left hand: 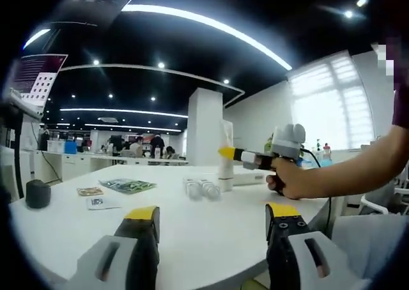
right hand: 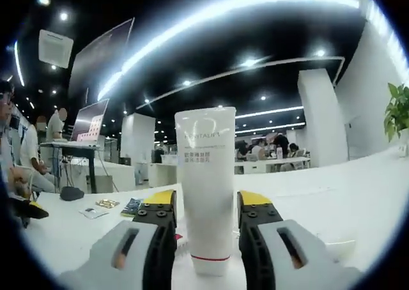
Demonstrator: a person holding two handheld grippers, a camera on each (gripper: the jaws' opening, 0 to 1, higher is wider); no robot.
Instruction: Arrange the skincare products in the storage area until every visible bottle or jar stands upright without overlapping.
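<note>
A tall white tube [right hand: 206, 175] stands upright on its cap on the white table [right hand: 358, 194], and my right gripper [right hand: 206, 202] is shut on it, one jaw against each side. In the left gripper view the same tube [left hand: 225, 168] stands mid-table with the right gripper [left hand: 229, 153] at it, held by a person's hand [left hand: 287, 178]. Two small pale bottles [left hand: 201, 188] lie on their sides just left of the tube. My left gripper [left hand: 212, 212] hangs open over the near part of the table, holding nothing, well short of the bottles.
A dark rounded object [left hand: 37, 193] sits at the table's left edge. Flat packets and cards [left hand: 128, 185] lie left of the bottles. Bare white table [left hand: 211, 239] stretches between my left jaws. Desks and seated people fill the room behind.
</note>
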